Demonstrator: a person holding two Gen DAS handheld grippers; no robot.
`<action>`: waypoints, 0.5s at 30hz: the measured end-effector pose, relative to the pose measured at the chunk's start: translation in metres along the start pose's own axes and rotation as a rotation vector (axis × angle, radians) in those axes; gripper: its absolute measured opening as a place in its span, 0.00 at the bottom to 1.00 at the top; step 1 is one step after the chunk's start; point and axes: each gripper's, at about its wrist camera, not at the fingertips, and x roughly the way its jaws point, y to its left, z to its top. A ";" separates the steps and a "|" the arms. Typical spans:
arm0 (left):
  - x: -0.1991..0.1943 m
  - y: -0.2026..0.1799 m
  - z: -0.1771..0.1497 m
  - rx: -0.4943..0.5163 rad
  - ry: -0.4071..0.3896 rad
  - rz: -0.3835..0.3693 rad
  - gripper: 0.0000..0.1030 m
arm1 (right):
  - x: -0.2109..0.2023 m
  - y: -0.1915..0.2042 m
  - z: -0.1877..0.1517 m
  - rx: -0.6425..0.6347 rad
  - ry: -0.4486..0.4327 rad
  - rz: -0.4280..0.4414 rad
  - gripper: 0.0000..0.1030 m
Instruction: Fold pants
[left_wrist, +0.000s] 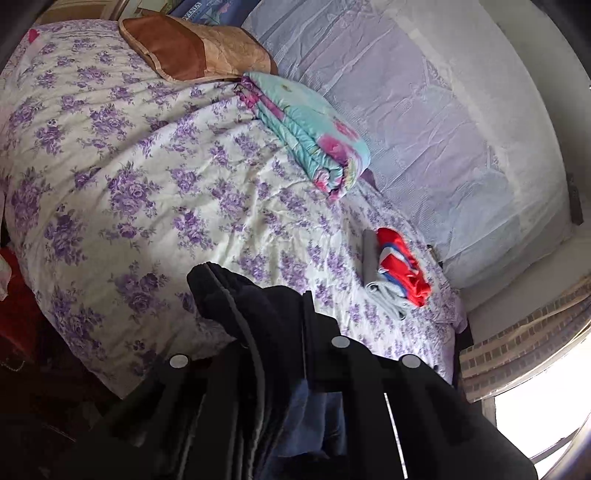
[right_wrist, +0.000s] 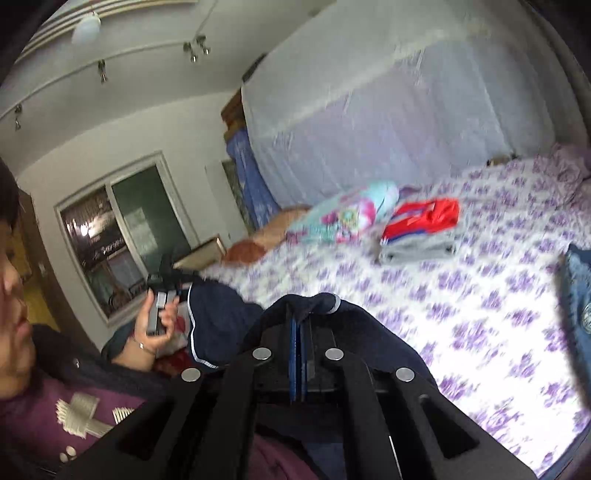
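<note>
Dark navy pants (left_wrist: 236, 295) with a white side stripe (right_wrist: 190, 325) hang between my two grippers above the purple-flowered bedsheet (left_wrist: 129, 184). My left gripper (left_wrist: 258, 302) is shut on a bunch of the dark cloth, which drapes over its fingers and hides them. My right gripper (right_wrist: 301, 306) is shut on another fold of the pants (right_wrist: 369, 325), with cloth wrapped over the tips. In the right wrist view a hand at the left holds up the left gripper (right_wrist: 164, 284), the pants sagging below it. That view is motion-blurred.
A folded stack of red and grey clothes (left_wrist: 399, 266) lies on the bed near the white netting (left_wrist: 424, 110). A folded teal floral quilt (left_wrist: 314, 136) and a brown pillow (left_wrist: 192, 48) lie further up. Blue jeans (right_wrist: 576, 295) sit at the right edge. A person in a purple top (right_wrist: 44, 413) stands close.
</note>
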 end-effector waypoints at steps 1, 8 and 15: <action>-0.012 -0.005 0.002 -0.006 -0.019 -0.030 0.06 | -0.014 -0.001 0.011 -0.003 -0.045 -0.019 0.02; -0.094 -0.056 0.014 0.057 -0.204 -0.071 0.06 | -0.033 -0.010 0.048 -0.052 -0.155 -0.140 0.02; -0.025 -0.136 0.056 0.143 -0.163 0.037 0.06 | 0.029 -0.079 0.070 0.028 -0.153 -0.356 0.02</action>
